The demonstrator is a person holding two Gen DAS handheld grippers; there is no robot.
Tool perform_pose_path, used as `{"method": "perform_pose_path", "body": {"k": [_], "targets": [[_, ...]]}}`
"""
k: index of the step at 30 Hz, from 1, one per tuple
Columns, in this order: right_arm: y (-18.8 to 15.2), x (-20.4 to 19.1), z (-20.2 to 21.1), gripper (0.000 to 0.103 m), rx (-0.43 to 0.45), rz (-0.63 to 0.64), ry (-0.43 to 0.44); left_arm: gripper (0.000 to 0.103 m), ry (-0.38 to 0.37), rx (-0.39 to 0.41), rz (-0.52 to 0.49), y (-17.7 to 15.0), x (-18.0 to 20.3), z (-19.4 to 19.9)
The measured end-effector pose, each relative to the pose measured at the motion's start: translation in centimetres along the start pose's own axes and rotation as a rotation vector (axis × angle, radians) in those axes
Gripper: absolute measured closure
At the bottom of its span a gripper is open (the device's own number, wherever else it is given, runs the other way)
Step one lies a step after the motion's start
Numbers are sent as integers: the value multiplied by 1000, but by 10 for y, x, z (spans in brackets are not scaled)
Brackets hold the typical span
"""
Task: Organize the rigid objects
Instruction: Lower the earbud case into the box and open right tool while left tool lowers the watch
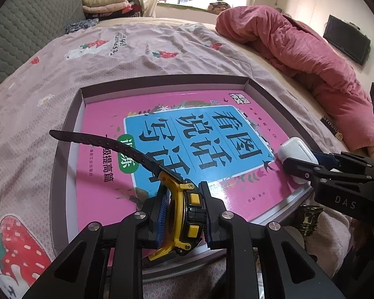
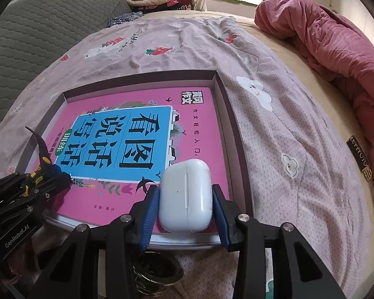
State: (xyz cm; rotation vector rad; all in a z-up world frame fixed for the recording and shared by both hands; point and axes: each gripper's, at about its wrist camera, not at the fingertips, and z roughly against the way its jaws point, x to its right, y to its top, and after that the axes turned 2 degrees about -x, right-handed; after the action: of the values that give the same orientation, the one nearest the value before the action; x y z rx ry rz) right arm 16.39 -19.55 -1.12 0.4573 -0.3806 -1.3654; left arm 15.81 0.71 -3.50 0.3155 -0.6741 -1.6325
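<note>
Two grippers over one shallow box point(image 1: 162, 81), centre of both frames. Left gripper point(image 1: 183, 218): nearly closed, pads clamped on yellow-and-black watch point(image 1: 187, 214), strap rising toward upper left. Right gripper point(image 2: 185, 206): about half open, blue pads flanking white earbud case point(image 2: 185, 196), contact uncertain. Box contents: pink book point(image 2: 142, 134) flat, covering the floor; case resting on its lower right corner. Advice: lower watch onto bare cover, well apart from case, strap inside walls, then release. Outside, below near wall: rings point(image 2: 157, 271).

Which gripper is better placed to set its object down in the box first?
Right, probably. The right gripper has the white earbud case low over the pink book, while the left gripper grips the watch at the box's near edge.
</note>
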Motion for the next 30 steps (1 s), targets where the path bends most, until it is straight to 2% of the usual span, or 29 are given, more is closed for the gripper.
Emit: {"method": "perform_pose_path", "body": {"k": [5,12,19,24,30], "targets": [[-4,-3,4,60,21,9,-26,78,-3,0,-2,0,0,0],[-14,5,20,55,69,-32,-21,77,-1,6,-1,-2,1,0],[-24,11,36,54,107,-46,-24,75,4,13,2,-4,2,1],[-27,9,42,54,113,-31,-39,66,-5,18,11,-4,1,4],[-28,8,42,53,121,-35,-38,63,-22,37,47,-4,-6,12]]}}
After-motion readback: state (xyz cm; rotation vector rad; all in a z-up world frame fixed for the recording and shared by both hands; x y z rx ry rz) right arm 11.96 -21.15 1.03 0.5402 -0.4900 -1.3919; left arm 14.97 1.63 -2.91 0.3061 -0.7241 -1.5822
